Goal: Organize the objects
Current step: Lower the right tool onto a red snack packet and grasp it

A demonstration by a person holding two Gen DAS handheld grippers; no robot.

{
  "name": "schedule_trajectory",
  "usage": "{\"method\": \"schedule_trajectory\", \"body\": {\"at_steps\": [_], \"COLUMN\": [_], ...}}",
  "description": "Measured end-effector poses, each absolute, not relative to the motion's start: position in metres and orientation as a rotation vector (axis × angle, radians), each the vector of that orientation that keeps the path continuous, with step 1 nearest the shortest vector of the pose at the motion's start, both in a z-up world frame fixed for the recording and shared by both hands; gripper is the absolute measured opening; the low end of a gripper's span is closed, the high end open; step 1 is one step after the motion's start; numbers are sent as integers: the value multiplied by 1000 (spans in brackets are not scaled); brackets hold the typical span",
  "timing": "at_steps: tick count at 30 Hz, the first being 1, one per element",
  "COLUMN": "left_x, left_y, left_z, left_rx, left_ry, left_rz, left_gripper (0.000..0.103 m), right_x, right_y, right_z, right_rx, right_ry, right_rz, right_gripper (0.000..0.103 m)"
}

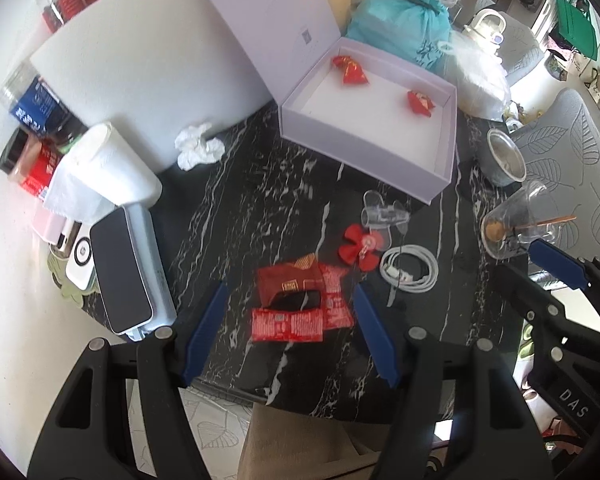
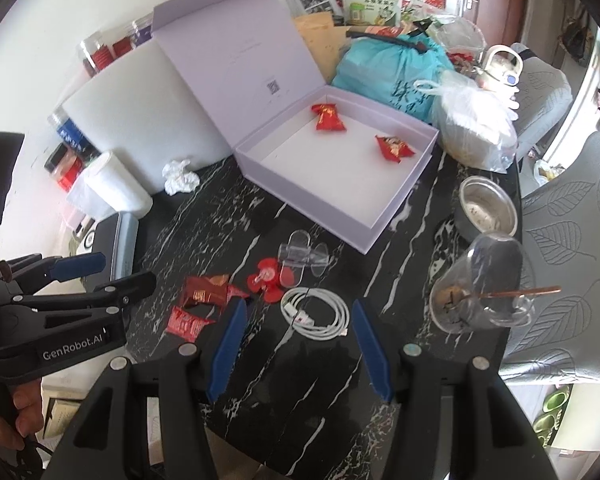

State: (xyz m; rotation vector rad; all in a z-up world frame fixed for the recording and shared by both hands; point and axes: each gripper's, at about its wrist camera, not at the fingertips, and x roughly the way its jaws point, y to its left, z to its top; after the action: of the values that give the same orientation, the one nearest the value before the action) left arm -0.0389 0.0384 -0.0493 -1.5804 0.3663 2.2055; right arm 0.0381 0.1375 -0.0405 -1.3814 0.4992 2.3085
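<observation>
Crumpled red snack wrappers (image 1: 300, 304) lie on the black marble table (image 1: 236, 208). My left gripper (image 1: 290, 288) hovers open over them, its blue fingers to either side. Beside them lie a small red propeller (image 1: 360, 250), a clear plastic piece (image 1: 382, 212) and a coiled white cable (image 2: 320, 314). My right gripper (image 2: 300, 306) hangs open above the cable, touching nothing. An open lilac box (image 2: 312, 216) behind holds two red wrapped candies (image 2: 328, 118) (image 2: 394, 148). Each wrist view shows the other gripper at its edge.
A clear cup with brown residue and a stick (image 2: 480, 292) and a metal bowl (image 2: 486, 208) stand at the right. A crumpled tissue (image 2: 180, 178), paper roll (image 2: 112, 186) and phone (image 1: 120, 276) sit left. Bags (image 2: 384, 72) crowd the back. A leaf-patterned chair (image 2: 572, 240) stands right.
</observation>
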Motion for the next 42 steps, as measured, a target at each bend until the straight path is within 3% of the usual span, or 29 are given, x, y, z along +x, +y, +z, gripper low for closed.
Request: {"method": "schedule_trajectory", "body": {"at_steps": [39, 42], "left_x": [-35, -34], "left_y": [-9, -7], "left_z": [-183, -182], "left_rx": [-1856, -1819], "left_ry": [212, 250], "left_rz": [1838, 1854], "left_gripper": [64, 64], "right_x": [-34, -46], "right_y": [106, 106], "right_z": [-162, -170], "right_rx": [-1721, -1754], "right_ry": [653, 622], "right_rz": [2322, 2344], "right_gripper": [56, 49]}}
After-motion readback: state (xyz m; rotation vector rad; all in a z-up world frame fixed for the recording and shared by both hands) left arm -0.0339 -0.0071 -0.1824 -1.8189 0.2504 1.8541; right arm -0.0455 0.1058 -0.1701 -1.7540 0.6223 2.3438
